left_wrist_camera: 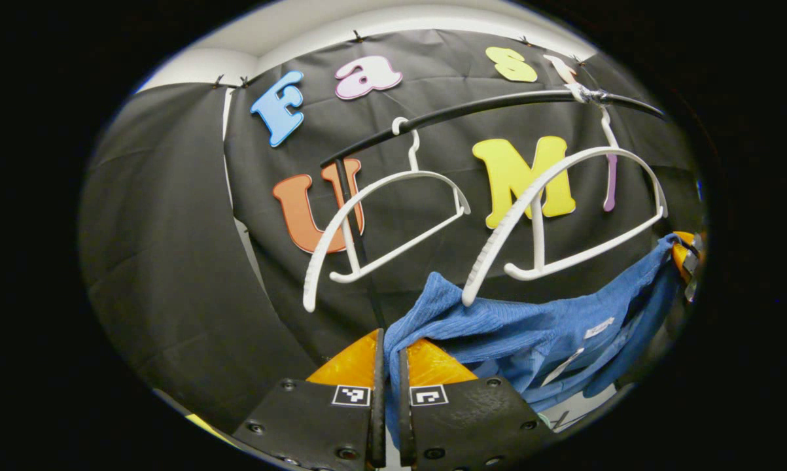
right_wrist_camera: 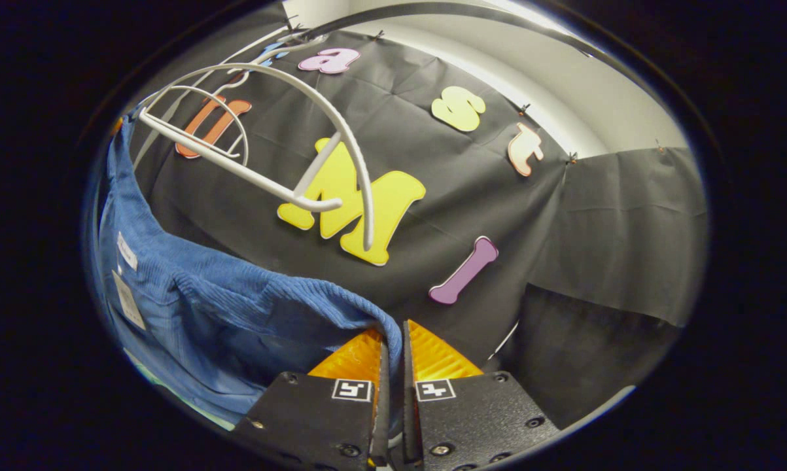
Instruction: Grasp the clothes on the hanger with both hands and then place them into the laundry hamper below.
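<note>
Each gripper, the left gripper (left_wrist_camera: pixel 389 356) and the right gripper (right_wrist_camera: pixel 393 350), has ribbed orange fingers on black textured plates studded with dark screws, a small black-and-white square marker at each plate's 12 o'clock edge

garment (left_wrist_camera: pixel 530 327) below hangers (left_wrist_camera: pixel 563 216) | hangers on rail (left_wrist_camera: pixel 498 104) | wall behind

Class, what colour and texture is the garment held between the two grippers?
Blue, with fine corduroy-like ribbing: the garment shows best in the right gripper view.
</note>
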The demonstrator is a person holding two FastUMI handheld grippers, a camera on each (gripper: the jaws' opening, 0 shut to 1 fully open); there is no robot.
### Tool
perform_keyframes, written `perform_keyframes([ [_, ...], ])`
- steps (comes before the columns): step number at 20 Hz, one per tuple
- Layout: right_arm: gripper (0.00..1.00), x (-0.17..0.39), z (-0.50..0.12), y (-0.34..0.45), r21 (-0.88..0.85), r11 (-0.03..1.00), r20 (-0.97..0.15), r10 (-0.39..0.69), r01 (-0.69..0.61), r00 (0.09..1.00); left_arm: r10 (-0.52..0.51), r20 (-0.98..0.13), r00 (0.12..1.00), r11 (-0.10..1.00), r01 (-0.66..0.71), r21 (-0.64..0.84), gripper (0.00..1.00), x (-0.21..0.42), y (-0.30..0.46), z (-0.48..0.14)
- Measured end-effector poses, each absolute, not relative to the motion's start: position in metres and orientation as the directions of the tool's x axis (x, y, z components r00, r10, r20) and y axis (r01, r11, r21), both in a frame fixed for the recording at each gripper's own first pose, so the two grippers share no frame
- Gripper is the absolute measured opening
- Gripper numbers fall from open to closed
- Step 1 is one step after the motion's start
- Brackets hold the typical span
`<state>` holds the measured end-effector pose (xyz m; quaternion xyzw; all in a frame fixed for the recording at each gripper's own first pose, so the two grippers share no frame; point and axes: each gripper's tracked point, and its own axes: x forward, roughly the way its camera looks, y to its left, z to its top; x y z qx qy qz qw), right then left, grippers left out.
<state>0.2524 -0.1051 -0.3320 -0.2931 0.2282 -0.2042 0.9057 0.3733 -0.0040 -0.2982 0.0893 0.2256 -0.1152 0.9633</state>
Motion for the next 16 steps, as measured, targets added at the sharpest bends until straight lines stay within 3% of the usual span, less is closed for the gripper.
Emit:
perform_keyframes([
  [6, 0.11, 0.229, -0.344, -0.080, -0.538, 0.815, -0.383, -0.465, 0.217, 0.798, -0.198, -0.472, 0.859, 0.956, 0.276, 0.101, 0.08, 0.345, -0.008, -0.307],
  [7, 0.11, 0.224, -0.347, -0.074, -0.531, 0.820, -0.393, -0.460, 0.211, 0.796, -0.203, -0.473, 0.857, 0.955, 0.280, 0.098, 0.12, 0.339, -0.009, -0.307],
  [10, 0.11, 0.213, -0.347, -0.058, -0.482, 0.853, -0.434, -0.430, 0.200, 0.792, -0.223, -0.473, 0.852, 0.954, 0.291, 0.073, 0.08, 0.321, -0.015, -0.306],
  [12, 0.11, 0.204, -0.351, -0.042, -0.405, 0.890, -0.484, -0.403, 0.209, 0.777, -0.220, -0.473, 0.853, 0.961, 0.272, 0.043, 0.12, 0.310, -0.014, -0.307],
  [14, 0.11, 0.195, -0.354, -0.026, -0.337, 0.917, -0.529, -0.370, 0.211, 0.764, -0.228, -0.480, 0.847, 0.964, 0.264, 0.007, 0.04, 0.296, -0.016, -0.309],
  [16, 0.12, 0.189, -0.354, -0.011, -0.299, 0.933, -0.552, -0.340, 0.200, 0.762, -0.238, -0.482, 0.843, 0.963, 0.271, -0.003, 0.08, 0.284, -0.020, -0.309],
])
